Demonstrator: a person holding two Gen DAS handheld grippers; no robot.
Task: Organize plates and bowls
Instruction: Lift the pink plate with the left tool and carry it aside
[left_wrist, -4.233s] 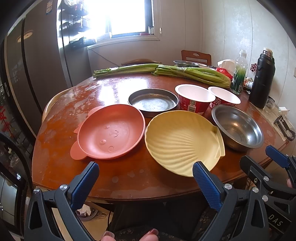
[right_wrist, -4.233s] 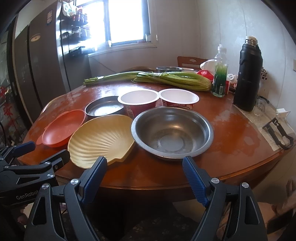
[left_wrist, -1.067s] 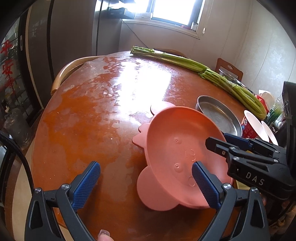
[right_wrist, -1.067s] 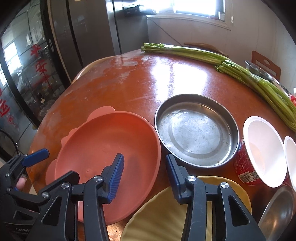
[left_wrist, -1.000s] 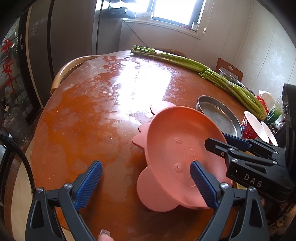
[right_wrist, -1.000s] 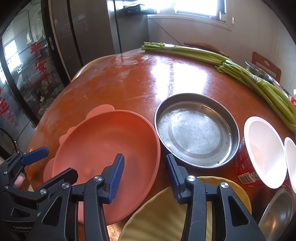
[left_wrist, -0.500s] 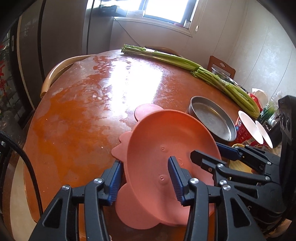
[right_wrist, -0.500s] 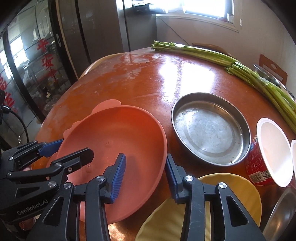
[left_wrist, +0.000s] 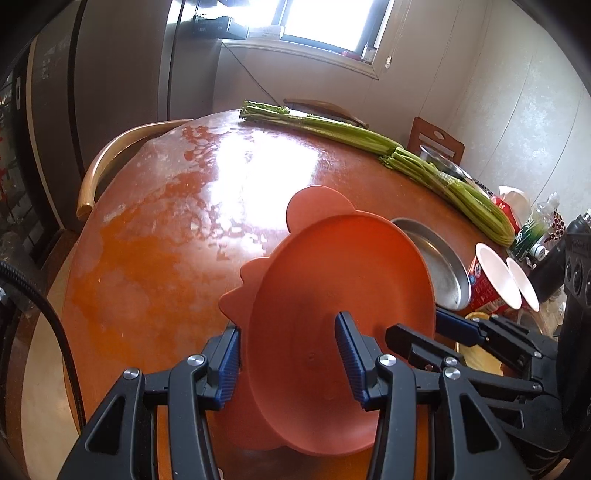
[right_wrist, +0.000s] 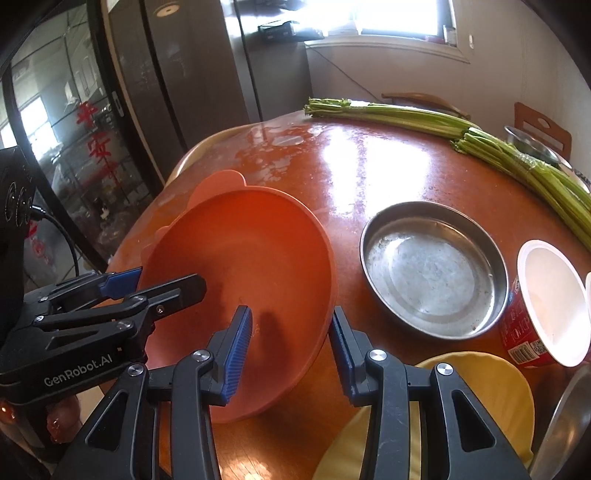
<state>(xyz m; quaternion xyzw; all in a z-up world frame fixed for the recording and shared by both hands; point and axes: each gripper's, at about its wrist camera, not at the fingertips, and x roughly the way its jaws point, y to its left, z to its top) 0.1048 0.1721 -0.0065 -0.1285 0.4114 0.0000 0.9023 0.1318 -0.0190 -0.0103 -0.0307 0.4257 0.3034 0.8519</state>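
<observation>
A coral plate with ear-shaped tabs (left_wrist: 332, 280) (right_wrist: 243, 266) is lifted and tilted above the round wooden table (left_wrist: 159, 236). My left gripper (left_wrist: 288, 363) is shut on its left rim. My right gripper (right_wrist: 291, 347) is shut on its right rim, and it also shows in the left wrist view (left_wrist: 458, 339). A shallow steel dish (right_wrist: 434, 269) (left_wrist: 439, 266) sits to the right on the table. A yellow shell-shaped plate (right_wrist: 476, 402) lies under my right gripper. Two white paper cups (left_wrist: 498, 275) stand beyond.
A long bundle of green celery (left_wrist: 373, 142) (right_wrist: 461, 129) lies across the far side of the table. The rim of a steel bowl (right_wrist: 569, 417) shows at the right edge. Bottles (left_wrist: 532, 229), chairs and a dark cabinet (right_wrist: 173, 74) surround the table.
Both grippers closed onto opposite rims of the coral plate. The plate then rose off the table and tilted, its far edge higher than before.
</observation>
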